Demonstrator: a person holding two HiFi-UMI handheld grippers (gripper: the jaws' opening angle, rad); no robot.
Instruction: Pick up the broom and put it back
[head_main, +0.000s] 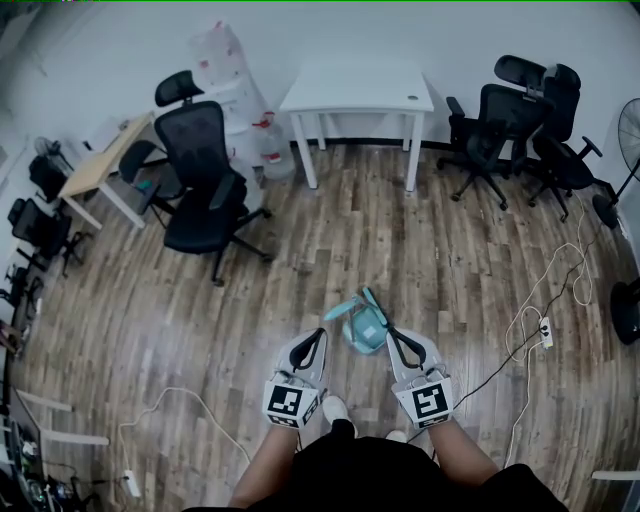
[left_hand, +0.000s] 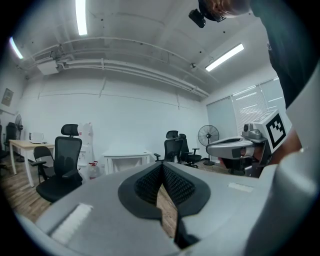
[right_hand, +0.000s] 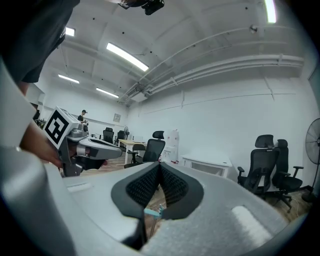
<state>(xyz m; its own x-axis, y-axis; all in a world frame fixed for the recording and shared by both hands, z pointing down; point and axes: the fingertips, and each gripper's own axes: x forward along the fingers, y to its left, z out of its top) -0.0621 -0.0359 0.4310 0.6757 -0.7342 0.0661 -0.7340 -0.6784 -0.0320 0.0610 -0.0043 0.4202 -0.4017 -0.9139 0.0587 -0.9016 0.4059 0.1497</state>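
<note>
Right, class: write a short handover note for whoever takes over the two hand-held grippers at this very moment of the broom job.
Left hand-held gripper: shut, empty, held level above the floor.
Right hand-held gripper: shut, nothing gripped, with its tip right beside the broom.
Broom: teal, lying on the wooden floor between and just ahead of the two gripper tips.
Done: nothing yet; the broom is not picked up.
Left: open a gripper, grasp the broom, lift it and put it back. These views do not show where it belongs.

Wood floor (head_main: 400, 240), teal broom (head_main: 362, 322) lying on it, white power strip (head_main: 545, 331) right, black office chair (head_main: 205, 190) left
</note>
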